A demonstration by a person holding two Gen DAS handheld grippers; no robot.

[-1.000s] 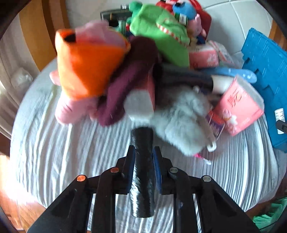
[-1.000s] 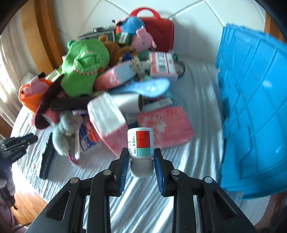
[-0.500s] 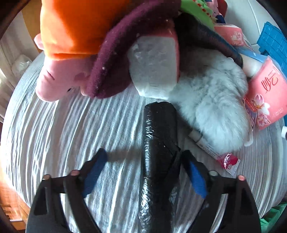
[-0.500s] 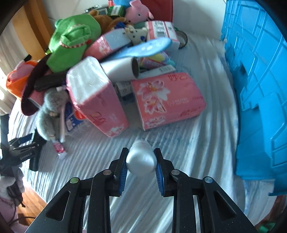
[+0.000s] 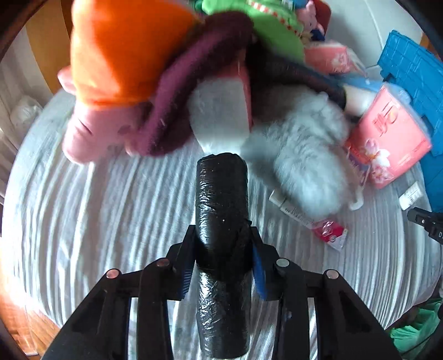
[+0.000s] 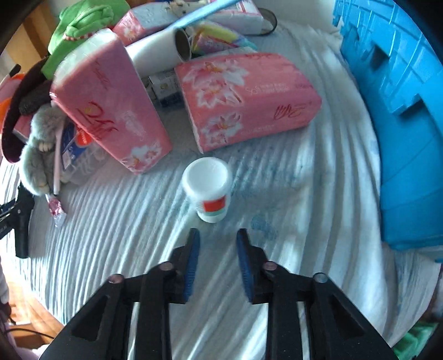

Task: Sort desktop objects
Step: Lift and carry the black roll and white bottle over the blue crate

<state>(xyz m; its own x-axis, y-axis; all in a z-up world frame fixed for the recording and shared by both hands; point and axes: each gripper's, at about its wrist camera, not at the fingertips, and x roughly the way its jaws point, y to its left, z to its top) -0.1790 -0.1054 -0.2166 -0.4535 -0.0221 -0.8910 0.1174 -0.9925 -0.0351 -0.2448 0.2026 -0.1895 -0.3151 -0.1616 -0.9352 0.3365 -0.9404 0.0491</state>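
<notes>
My left gripper (image 5: 221, 249) is shut on a black roll of plastic bags (image 5: 221, 210) that points at the pile of toys. Just beyond its tip lie a white-ended tissue pack (image 5: 221, 110) and a grey plush (image 5: 304, 166). My right gripper (image 6: 217, 249) is open and empty. A white jar with a red and green label (image 6: 209, 188) stands on the white striped cloth (image 6: 290, 193), a little beyond the right fingertips. The left gripper and the black roll (image 6: 22, 221) show at the left edge of the right wrist view.
Two pink tissue packs (image 6: 110, 105) (image 6: 246, 97) lie behind the jar. A blue crate (image 6: 401, 124) stands at the right. An orange and pink plush (image 5: 116, 69), a purple cloth (image 5: 180, 97) and a green plush (image 6: 80, 25) are heaped on the pile. A small tube (image 5: 313, 221) lies by the grey plush.
My right gripper has let go of the white jar, opened and pulled back. My left gripper, open half a second ago, has shut on the black roll again.
</notes>
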